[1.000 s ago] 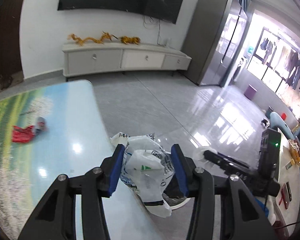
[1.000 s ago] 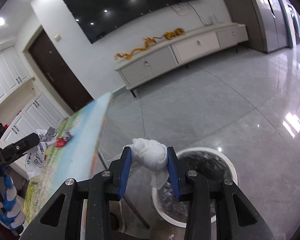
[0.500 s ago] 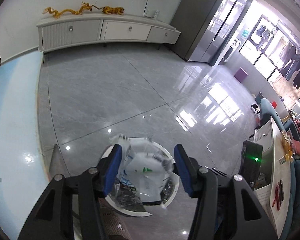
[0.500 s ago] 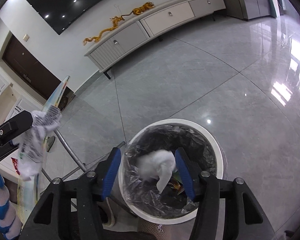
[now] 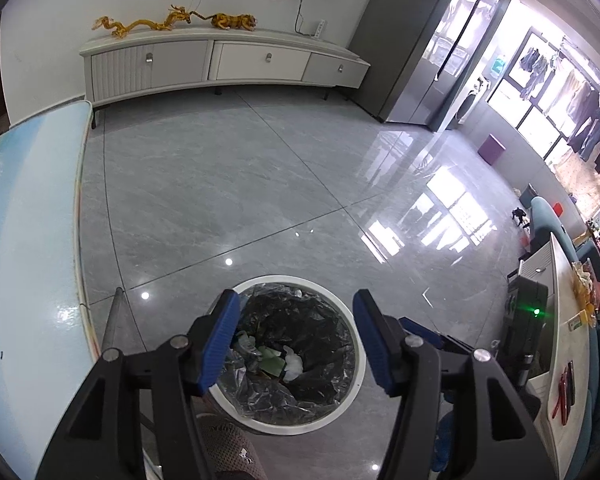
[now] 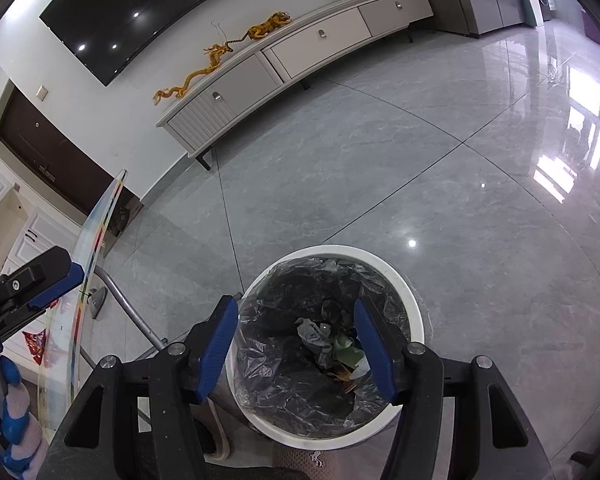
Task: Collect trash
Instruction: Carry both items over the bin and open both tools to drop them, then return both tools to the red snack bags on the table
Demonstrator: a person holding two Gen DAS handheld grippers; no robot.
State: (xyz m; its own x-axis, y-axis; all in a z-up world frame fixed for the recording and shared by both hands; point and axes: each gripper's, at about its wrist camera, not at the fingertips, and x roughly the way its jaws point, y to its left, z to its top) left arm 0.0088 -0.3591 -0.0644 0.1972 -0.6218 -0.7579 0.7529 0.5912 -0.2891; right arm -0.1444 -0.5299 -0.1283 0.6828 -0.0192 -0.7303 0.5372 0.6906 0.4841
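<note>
Both claws over the trash bin, at the release step of collecting trash. In the left wrist view we look down between the fingers of our left claw (image 5: 296,338) into the white, round trash bin (image 5: 350,396), which stands on the grey tiled floor (image 5: 240,184) just beside the worktop (image 5: 28,240). The jaws of this claw are opening, and nothing lies between them. At the bottom of the bin's black liner (image 5: 320,332) we see a white crumpled wad (image 5: 294,365) among green and grey scraps.

In the right wrist view our right claw (image 6: 296,344) likewise hangs above the bin (image 6: 414,312); its jaws stand well apart and hold nothing. A crumpled printed plastic bag (image 6: 314,334) lies in the liner beside green and orange scraps.

We judge the deposit step to be complete for both hands, since each claw is empty and the trash lies inside the bin. A red wrapper (image 6: 36,340) shows through the worktop's glass edge (image 6: 100,220) at the left of the right wrist view; whether it lies on the worktop or beyond it we cannot tell. The next move calls for lifting both claws clear of the bin's rim, turning back toward the worktop, and approaching any remaining piece with the jaws kept wide.
</note>
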